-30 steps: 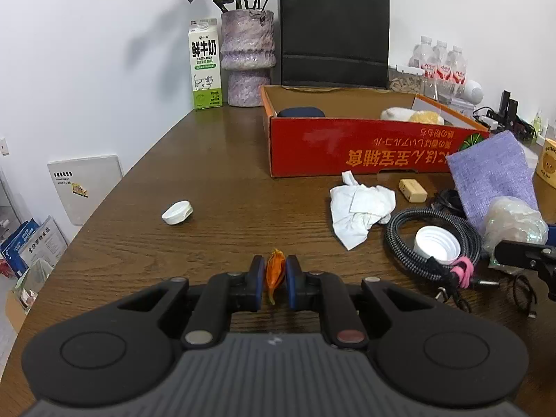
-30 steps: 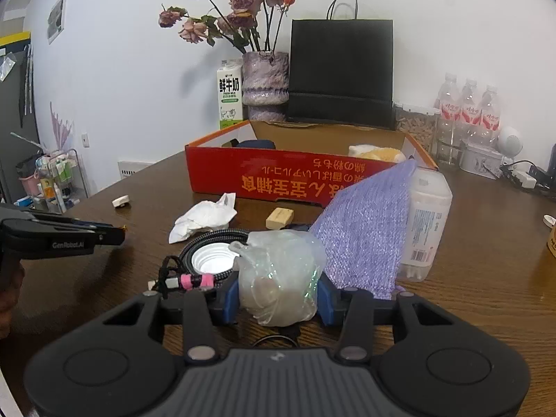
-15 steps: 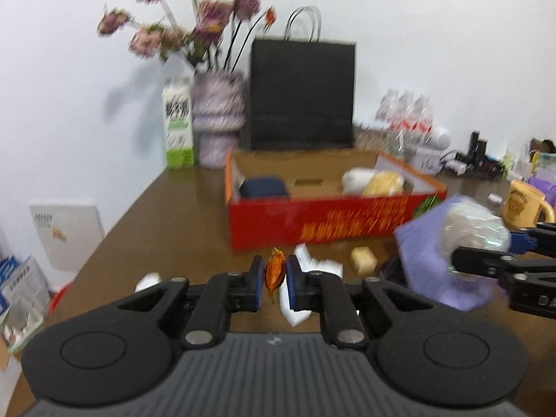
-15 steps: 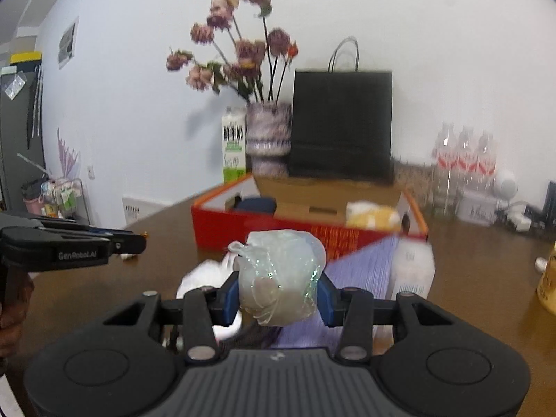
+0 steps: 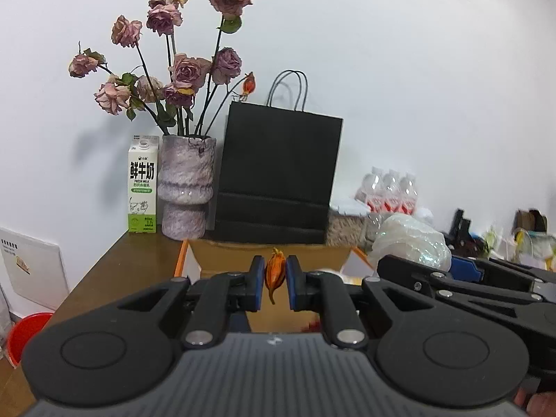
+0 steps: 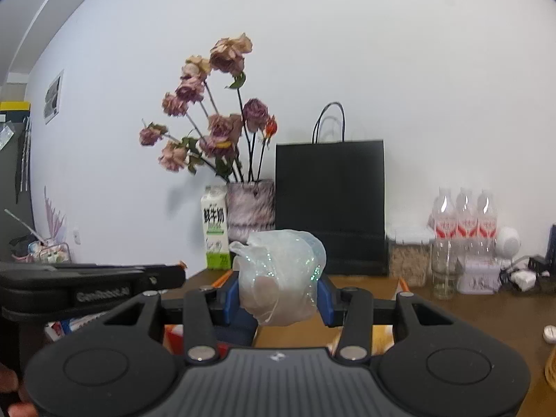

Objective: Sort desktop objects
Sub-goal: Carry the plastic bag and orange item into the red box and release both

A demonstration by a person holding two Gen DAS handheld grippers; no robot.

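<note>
My left gripper (image 5: 274, 283) is shut on a small dried orange peel (image 5: 274, 272), held up in the air over the near edge of the open cardboard box (image 5: 274, 255). My right gripper (image 6: 278, 293) is shut on a crumpled clear plastic bag (image 6: 279, 274), also lifted above the box. In the left wrist view the right gripper (image 5: 417, 264) with the plastic bag (image 5: 410, 243) reaches in from the right. In the right wrist view the left gripper (image 6: 173, 272) comes in from the left, level with mine.
At the back wall stand a milk carton (image 5: 143, 184), a vase of dried roses (image 5: 186, 187), a black paper bag (image 5: 278, 180) and water bottles (image 6: 464, 219). A red bucket (image 5: 26, 333) sits below the table's left edge. A glass (image 6: 444, 271) and cables lie at the right.
Both grippers have risen from the tabletop and moved toward the box, each keeping its load. The cable coil, tissue and purple cloth have dropped out of view.
</note>
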